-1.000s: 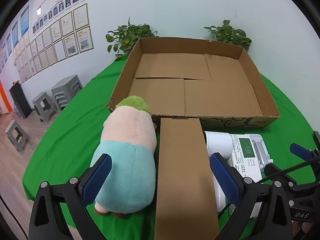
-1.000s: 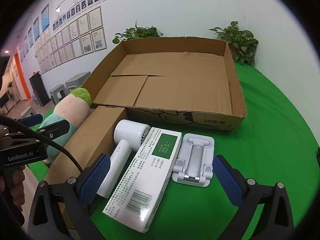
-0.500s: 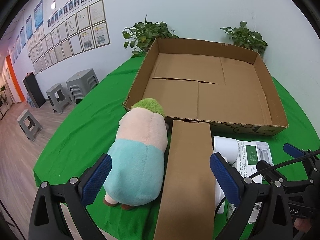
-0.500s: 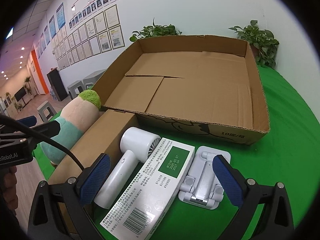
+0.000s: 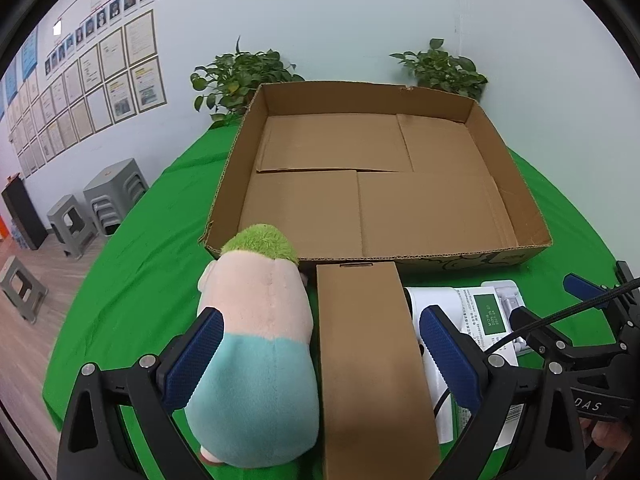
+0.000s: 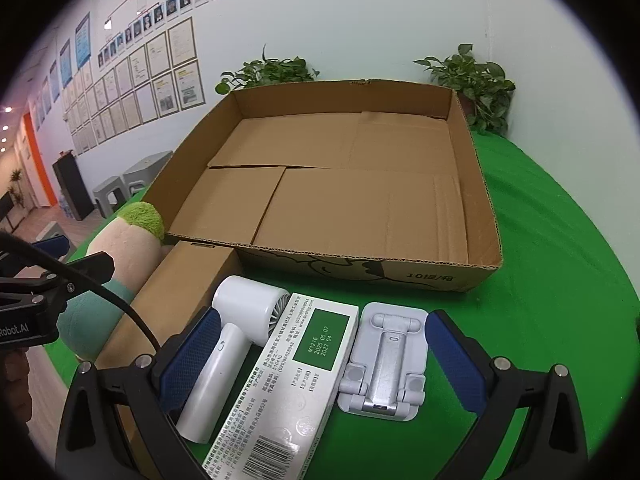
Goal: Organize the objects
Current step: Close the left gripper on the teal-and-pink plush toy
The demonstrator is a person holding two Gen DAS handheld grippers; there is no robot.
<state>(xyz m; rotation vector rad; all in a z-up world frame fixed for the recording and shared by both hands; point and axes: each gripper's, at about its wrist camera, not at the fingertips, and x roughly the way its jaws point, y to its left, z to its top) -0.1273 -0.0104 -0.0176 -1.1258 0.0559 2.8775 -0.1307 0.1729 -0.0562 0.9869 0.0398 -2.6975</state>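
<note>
A large open cardboard tray [image 5: 520,196] [image 6: 480,184] lies empty on the green table. In front of it lie a plush toy [image 5: 256,344] [image 6: 120,252] with green hair, a long brown box [image 5: 368,352] [image 6: 180,280], a white handheld fan [image 6: 240,336], a white and green carton [image 6: 304,368] and a white folding stand [image 6: 384,364]. My left gripper [image 5: 320,360] is open above the plush toy and the brown box. My right gripper [image 6: 316,360] is open above the fan, carton and stand. Neither holds anything.
Two potted plants [image 5: 240,76] [image 5: 440,68] stand behind the tray against the wall. Grey stools [image 5: 108,196] stand on the floor left of the table. The green cloth [image 6: 560,248] stretches to the right of the tray.
Both grippers have shifted slightly, so the views moved a little over the objects. The objects on the table have not moved. Both grippers stay open.
</note>
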